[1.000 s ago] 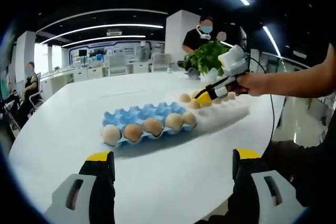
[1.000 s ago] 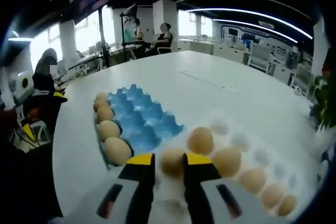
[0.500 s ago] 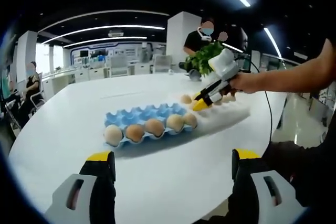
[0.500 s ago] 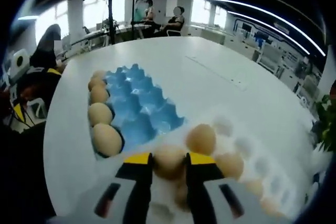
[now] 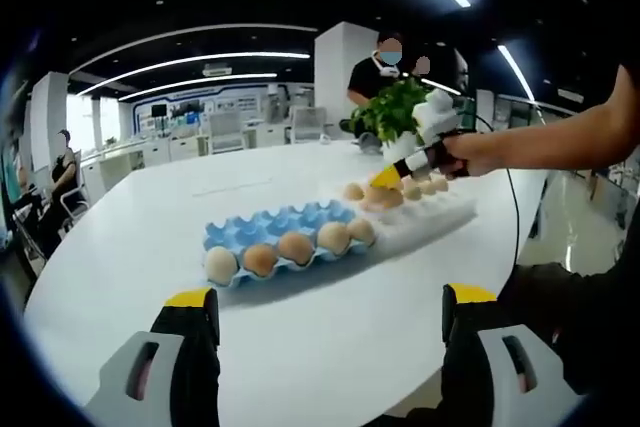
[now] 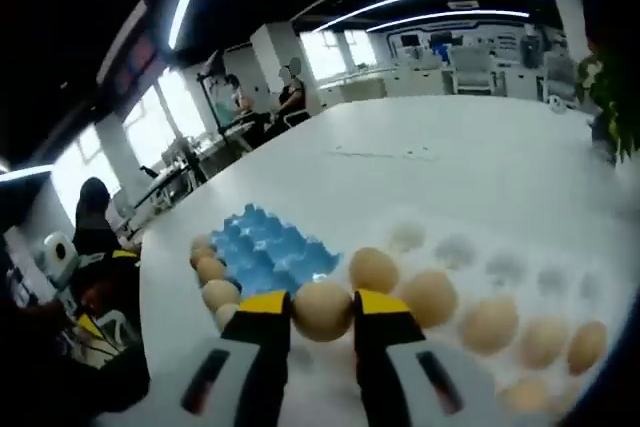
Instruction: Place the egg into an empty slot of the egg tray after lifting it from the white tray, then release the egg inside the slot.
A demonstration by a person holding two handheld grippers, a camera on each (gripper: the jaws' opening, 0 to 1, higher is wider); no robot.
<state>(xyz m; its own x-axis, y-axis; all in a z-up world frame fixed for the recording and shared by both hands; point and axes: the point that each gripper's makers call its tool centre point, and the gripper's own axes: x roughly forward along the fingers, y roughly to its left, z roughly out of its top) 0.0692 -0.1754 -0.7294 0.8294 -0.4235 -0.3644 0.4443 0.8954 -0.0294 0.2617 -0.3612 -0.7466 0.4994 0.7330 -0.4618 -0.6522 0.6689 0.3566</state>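
While your R gripper (image 6: 321,309) clamps an egg (image 6: 322,309) above the white tray (image 6: 520,269), blue egg tray (image 6: 262,252) just beside w/ one row filled, your L gripper (image 5: 330,309) hangs over the table (image 5: 330,332), jaws wide apart, holding nothing.

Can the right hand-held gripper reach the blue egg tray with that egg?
Probably yes. The right hand-held gripper holds the egg above the white tray, and the blue egg tray lies right alongside, with empty slots showing.
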